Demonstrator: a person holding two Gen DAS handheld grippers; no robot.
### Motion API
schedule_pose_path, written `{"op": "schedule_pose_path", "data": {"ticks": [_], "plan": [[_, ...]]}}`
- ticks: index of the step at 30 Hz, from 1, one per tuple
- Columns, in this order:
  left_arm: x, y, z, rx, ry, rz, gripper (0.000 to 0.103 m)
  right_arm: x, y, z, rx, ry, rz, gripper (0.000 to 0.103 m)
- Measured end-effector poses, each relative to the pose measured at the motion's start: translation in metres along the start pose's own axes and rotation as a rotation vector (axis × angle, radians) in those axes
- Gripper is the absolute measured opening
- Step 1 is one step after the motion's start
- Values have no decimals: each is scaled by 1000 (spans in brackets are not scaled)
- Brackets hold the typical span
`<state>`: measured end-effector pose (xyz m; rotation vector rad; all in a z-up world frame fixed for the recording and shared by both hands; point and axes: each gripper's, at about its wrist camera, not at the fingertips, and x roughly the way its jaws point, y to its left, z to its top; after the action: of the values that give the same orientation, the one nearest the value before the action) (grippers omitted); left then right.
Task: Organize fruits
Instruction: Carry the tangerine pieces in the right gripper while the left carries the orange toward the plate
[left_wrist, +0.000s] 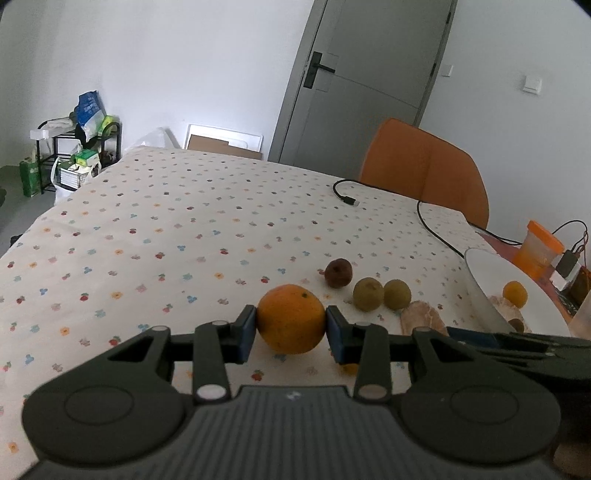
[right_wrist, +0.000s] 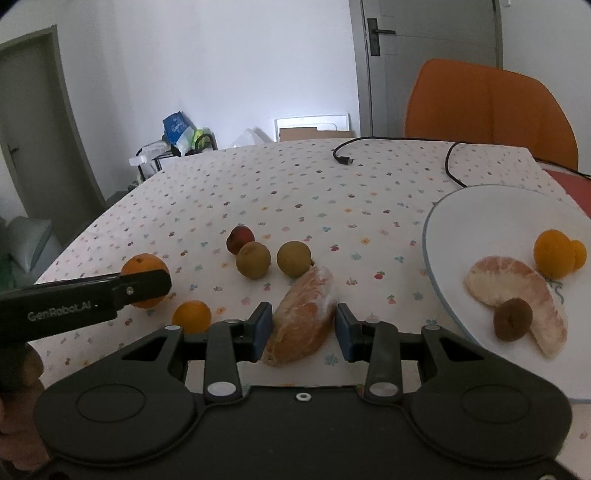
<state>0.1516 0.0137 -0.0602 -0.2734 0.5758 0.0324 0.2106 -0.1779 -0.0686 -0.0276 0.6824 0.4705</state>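
Observation:
My left gripper (left_wrist: 291, 332) is shut on a large orange (left_wrist: 291, 319), with one blue pad on each side of it. From the right wrist view, one of its fingers (right_wrist: 144, 286) crosses that orange (right_wrist: 142, 264). My right gripper (right_wrist: 303, 328) is shut on a peeled pomelo segment (right_wrist: 301, 317) that lies on the tablecloth left of the white plate (right_wrist: 428, 236). The plate holds another pomelo segment (right_wrist: 517, 284), two small oranges (right_wrist: 554, 258) and a brown fruit (right_wrist: 513, 319).
Loose on the cloth are a dark red fruit (right_wrist: 240, 238), two yellow-green fruits (right_wrist: 253, 260) (right_wrist: 294, 258) and a small orange (right_wrist: 192, 317). A black cable (right_wrist: 343, 157) lies at the far side. An orange chair (right_wrist: 487, 110) stands behind the table, and an orange cup (left_wrist: 539, 251) beyond the plate.

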Motion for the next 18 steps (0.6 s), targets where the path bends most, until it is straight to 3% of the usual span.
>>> {"op": "schedule_pose_path", "data": {"ticks": [14, 18], "plan": [[-11, 1, 2, 4, -16, 7, 39, -15, -2, 2, 21, -58, 27, 29], [-13, -4, 2, 15, -21, 1, 39, -22, -4, 4, 24, -80, 34, 22]]}}
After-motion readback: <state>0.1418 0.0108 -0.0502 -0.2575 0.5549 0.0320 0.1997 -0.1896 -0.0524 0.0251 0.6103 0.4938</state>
